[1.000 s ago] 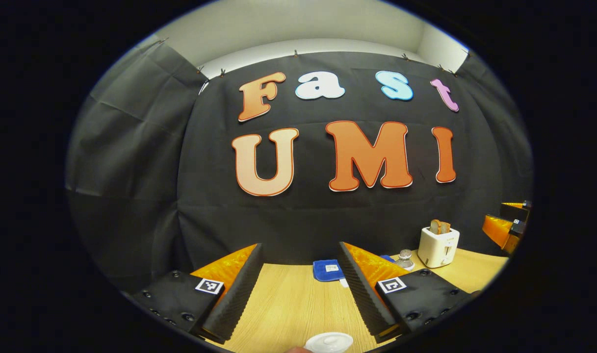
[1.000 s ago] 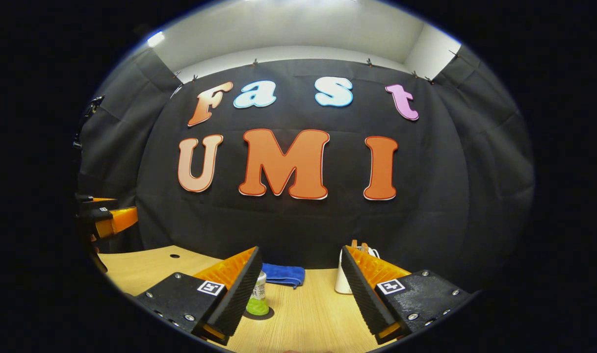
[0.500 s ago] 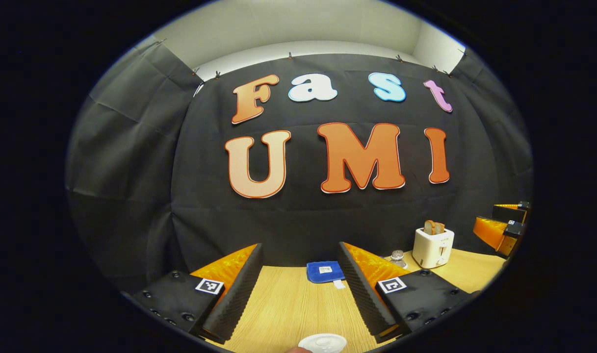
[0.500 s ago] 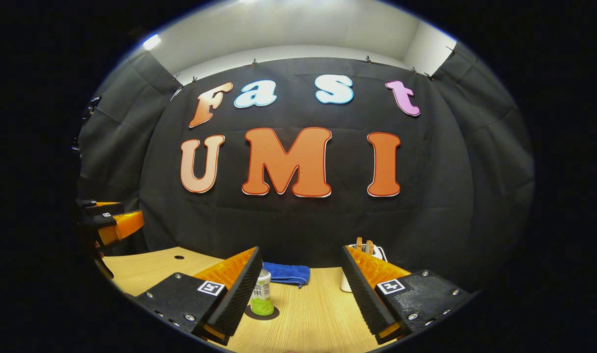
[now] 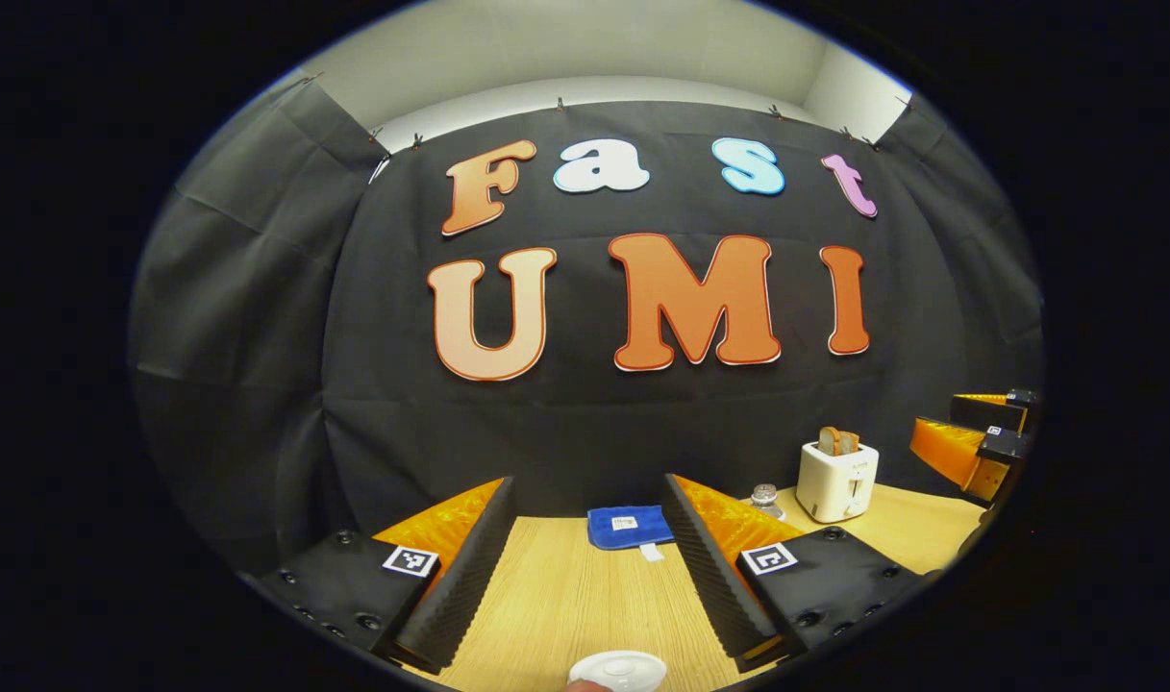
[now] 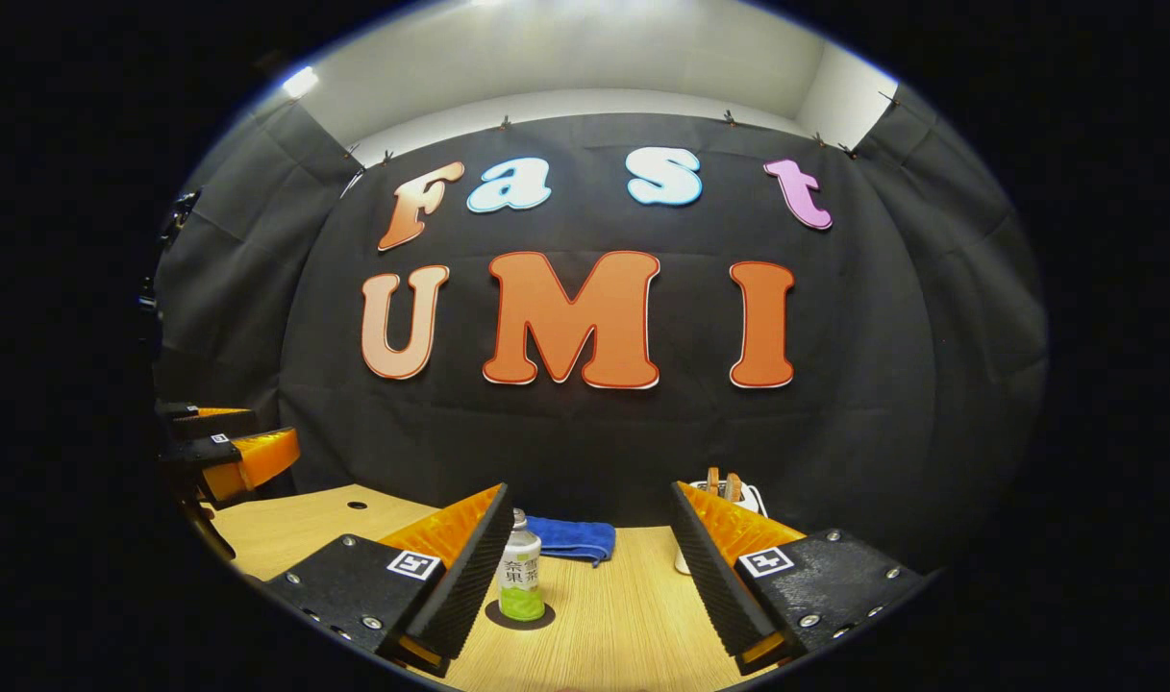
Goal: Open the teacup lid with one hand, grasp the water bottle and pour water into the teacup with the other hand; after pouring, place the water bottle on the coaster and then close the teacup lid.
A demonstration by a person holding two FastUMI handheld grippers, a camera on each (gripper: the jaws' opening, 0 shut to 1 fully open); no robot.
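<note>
Water bottle (image 6: 521, 577) now nearer, upright just inside wide-apart right claw's (image 6: 589, 567) left finger.

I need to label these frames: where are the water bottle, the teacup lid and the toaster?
water bottle (image 6: 521, 577): right gripper view, on its label.
teacup lid (image 5: 619, 669): left gripper view, on its top.
toaster (image 5: 836, 480): left gripper view, on its front face.

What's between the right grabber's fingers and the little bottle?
Just bare wooden table. In the right gripper view the right gripper hangs open, and the bottle stands upright on its dark coaster, just ahead beside one finger.
</note>
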